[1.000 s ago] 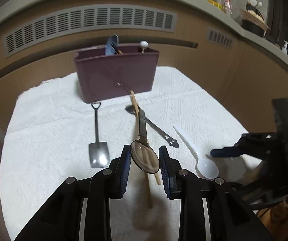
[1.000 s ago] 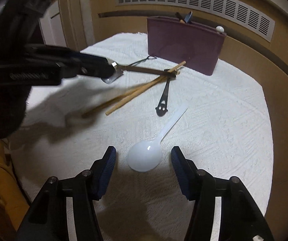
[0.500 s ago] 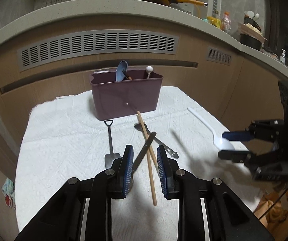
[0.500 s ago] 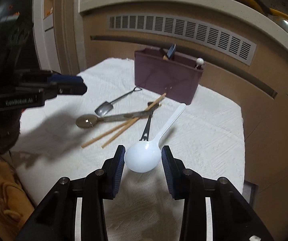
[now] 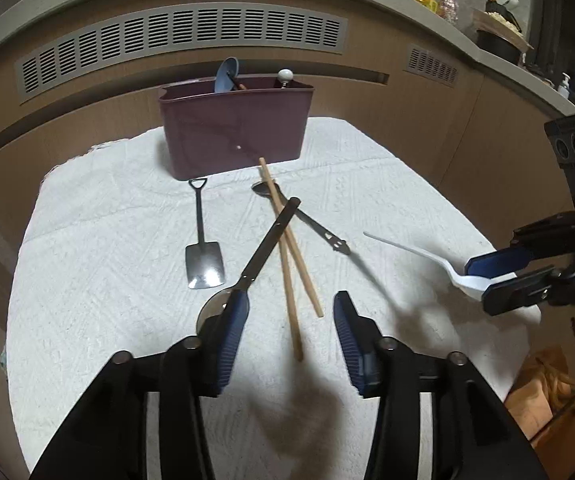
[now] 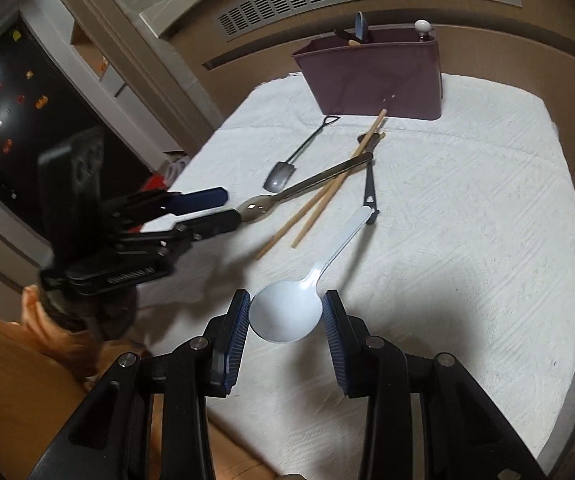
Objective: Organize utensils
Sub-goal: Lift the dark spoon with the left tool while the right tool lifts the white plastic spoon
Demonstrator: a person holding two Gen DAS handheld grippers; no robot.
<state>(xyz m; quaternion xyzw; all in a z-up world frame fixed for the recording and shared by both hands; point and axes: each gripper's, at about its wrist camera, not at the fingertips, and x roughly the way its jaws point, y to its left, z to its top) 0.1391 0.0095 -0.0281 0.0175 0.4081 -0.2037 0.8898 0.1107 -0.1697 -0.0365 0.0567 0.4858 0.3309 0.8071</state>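
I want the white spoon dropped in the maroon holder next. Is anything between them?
Nothing visible blocks a lifted path. The white spoon is held off the cloth. The chopsticks, metal spoon and dark utensil between it and the maroon holder lie low on the cloth.

My left wrist camera looks steeply down along its fingers, close above the cloth (image 5: 87, 280), toward the bin (image 5: 235, 128) and the vented wall. My right one looks down from the other side. Both share the bin (image 6: 375, 76), the chopsticks (image 5: 287, 248) and each other's gripper.
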